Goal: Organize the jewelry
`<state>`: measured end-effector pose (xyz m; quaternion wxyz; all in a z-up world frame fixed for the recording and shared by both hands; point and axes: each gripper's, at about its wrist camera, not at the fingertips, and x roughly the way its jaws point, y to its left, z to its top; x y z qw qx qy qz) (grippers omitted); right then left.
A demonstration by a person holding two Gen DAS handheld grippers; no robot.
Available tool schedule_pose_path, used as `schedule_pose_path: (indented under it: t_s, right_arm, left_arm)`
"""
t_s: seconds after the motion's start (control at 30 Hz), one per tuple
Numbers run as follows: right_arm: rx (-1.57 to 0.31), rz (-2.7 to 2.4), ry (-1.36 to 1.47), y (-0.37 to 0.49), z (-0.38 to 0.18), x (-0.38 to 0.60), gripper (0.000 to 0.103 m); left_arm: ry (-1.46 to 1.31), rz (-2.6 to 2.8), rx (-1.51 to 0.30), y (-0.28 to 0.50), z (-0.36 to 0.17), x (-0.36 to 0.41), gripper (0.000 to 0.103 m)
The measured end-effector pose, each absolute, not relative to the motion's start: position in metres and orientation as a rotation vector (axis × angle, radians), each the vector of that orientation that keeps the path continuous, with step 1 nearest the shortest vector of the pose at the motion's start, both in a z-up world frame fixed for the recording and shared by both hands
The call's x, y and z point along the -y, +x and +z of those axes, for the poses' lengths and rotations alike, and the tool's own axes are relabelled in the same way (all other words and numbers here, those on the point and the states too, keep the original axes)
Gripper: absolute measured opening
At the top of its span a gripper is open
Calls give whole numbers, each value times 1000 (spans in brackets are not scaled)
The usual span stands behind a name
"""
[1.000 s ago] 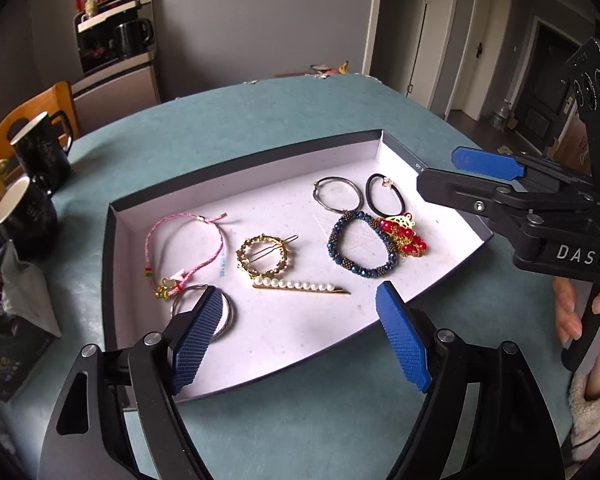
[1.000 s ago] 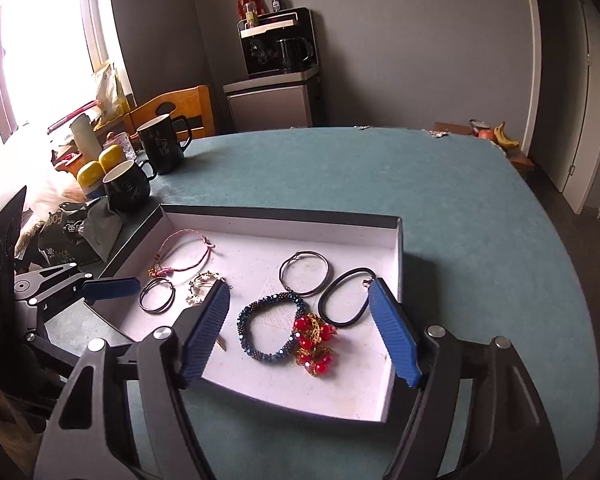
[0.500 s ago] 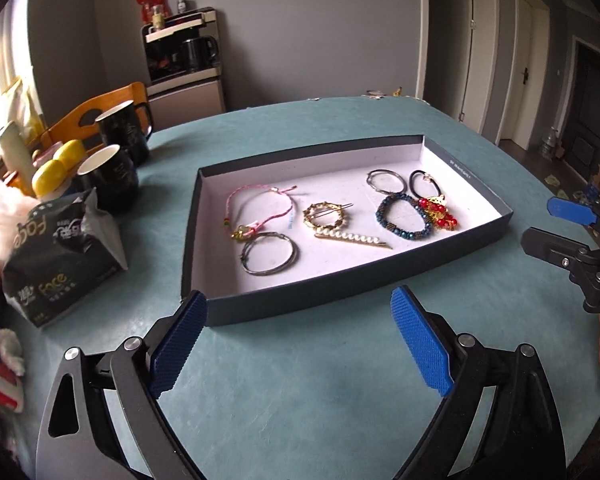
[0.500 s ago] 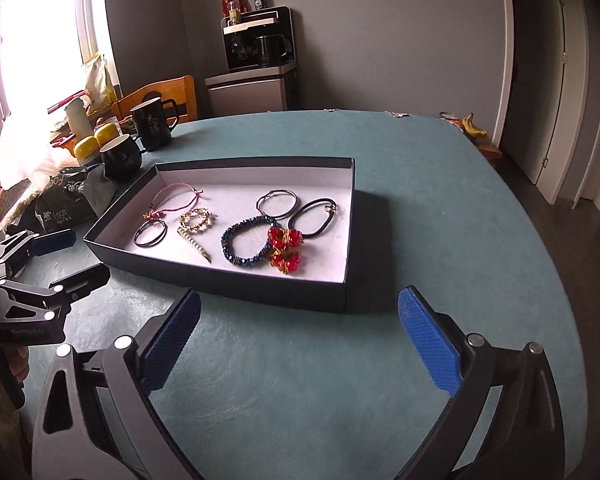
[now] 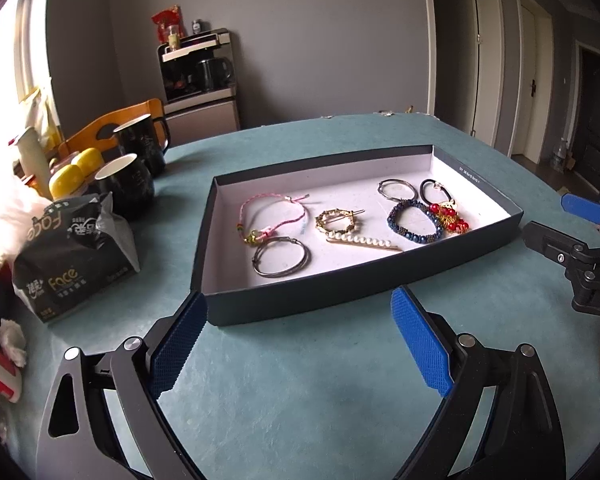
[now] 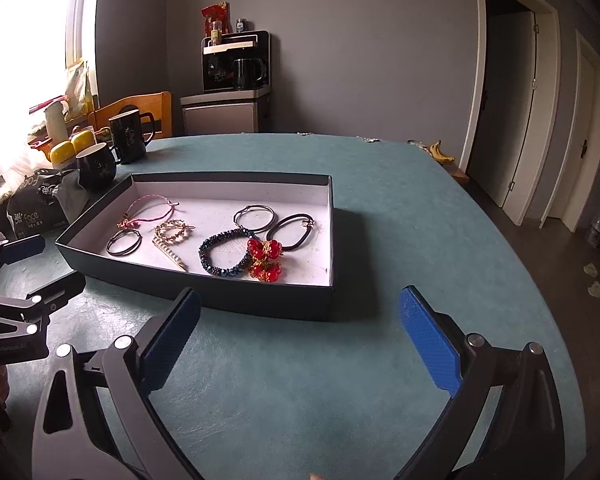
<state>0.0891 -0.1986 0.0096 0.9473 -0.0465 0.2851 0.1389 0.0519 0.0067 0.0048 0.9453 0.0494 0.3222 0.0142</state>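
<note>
Left wrist view shows our left gripper (image 5: 300, 336) with its jaws spread wide and holding nothing, hovering over the teal desk (image 5: 300, 400) just short of the tray's near wall. In the right wrist view our right gripper (image 6: 300, 340) is likewise wide and empty, near the tray's right corner.

The jewelry lies inside the shallow dark tray (image 5: 364, 284) with a pale, matte floor. From left we see a pink cord bracelet (image 5: 272, 216), a thin metal bangle (image 5: 281, 257), a gold ring brooch (image 5: 338, 220) touching a pearl hair clip (image 5: 364, 241), a blue beaded bracelet (image 5: 414, 222) touching a red bead cluster (image 5: 450, 216), a second metal hoop (image 5: 397, 190) and a black hair tie (image 5: 434, 191).

We judge the sorting largely done, though the beaded bracelet and the red cluster overlap. If we separate them, we should narrow the jaws first and come down over one strand, not across the pile. The beads are round and glossy and may roll under the ribbed blue pads; the thin bangles lie flat, so a fingertip must slide under an edge. The cord is soft and will drag neighbours. The tray looks light, perhaps card, and could shift if nudged.

Two black mugs (image 5: 126, 184) and a tissue pack (image 5: 72, 256) stand to the left, clear of the tray.
</note>
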Motion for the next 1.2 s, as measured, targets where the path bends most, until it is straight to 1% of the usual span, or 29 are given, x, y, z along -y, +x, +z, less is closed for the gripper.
schedule_pose_path:
  t_s: [0.13,1.2]
  right_arm:
    - [-550,299,-101,84,12,197,98]
    - [-562,305,-81,86,12,199,98]
  left_arm:
    - [99,32,-648,51,5,-7,95]
    - [109,38,-632,48,7,-6,95]
